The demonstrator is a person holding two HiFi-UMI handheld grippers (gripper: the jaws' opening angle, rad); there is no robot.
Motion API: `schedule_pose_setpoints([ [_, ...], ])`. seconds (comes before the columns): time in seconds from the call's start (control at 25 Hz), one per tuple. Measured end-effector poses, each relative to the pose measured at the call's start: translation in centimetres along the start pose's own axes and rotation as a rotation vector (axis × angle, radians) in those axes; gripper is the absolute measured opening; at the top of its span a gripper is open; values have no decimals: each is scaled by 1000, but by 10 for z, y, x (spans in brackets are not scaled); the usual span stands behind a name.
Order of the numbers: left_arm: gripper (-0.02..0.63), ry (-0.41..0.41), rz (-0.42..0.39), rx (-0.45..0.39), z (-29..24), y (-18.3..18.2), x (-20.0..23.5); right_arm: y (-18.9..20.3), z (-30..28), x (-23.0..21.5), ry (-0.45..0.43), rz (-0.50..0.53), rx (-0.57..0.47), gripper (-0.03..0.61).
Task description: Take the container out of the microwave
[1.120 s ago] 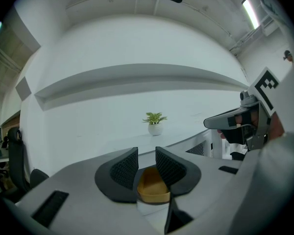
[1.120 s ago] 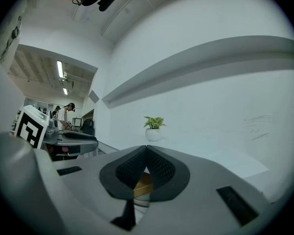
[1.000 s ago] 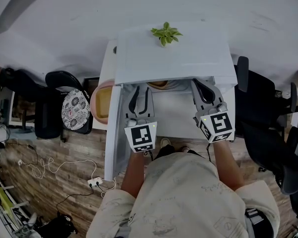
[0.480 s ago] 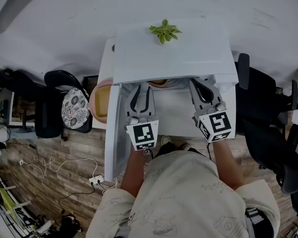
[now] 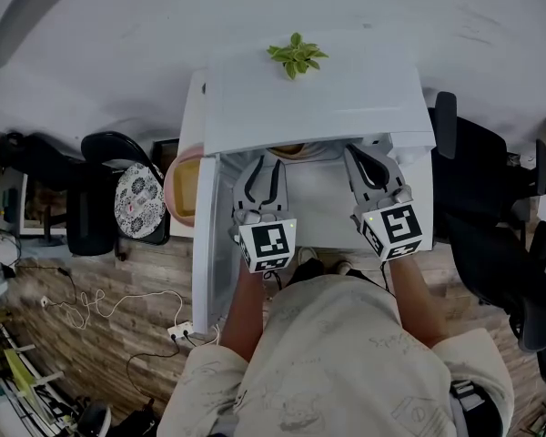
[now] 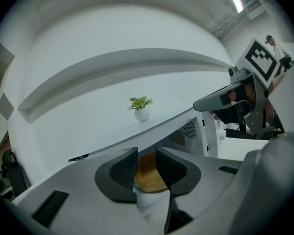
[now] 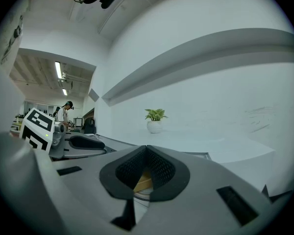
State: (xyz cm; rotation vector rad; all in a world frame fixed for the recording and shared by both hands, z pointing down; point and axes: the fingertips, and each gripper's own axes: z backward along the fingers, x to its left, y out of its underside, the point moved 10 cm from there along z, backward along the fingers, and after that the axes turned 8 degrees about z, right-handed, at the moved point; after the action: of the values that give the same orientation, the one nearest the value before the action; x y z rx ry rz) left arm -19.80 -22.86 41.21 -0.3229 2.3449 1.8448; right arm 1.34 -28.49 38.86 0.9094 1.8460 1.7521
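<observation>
Head view: left gripper (image 5: 263, 167), jaws slightly parted, and right gripper (image 5: 365, 156), jaws together, have edged toward the white box-shaped microwave (image 5: 318, 89), its orange-topped clear container (image 5: 289, 151) not yet grasped.

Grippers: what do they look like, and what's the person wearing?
Left gripper and right gripper: grey bodies, black mesh-textured pads, each with a cube of black-and-white square markers and a green light. The person wears a pale printed short-sleeved shirt.

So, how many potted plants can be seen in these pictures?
1. The potted plant stands on top of the microwave, near its back edge. No other plant shows in any view.
</observation>
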Motion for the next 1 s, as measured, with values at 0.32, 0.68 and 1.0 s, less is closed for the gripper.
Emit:
schedule_pose_setpoints([
  [0.32, 116, 65, -60, 44, -12, 10, -12, 4, 4, 0, 12, -12, 6, 14],
  [0.68, 115, 117, -139, 138, -33, 22, -25, 13, 14, -2, 39, -22, 30, 14],
  [1.0, 117, 170, -215, 236, -54, 35, -35, 17, 25, -5, 70, -24, 48, 14],
])
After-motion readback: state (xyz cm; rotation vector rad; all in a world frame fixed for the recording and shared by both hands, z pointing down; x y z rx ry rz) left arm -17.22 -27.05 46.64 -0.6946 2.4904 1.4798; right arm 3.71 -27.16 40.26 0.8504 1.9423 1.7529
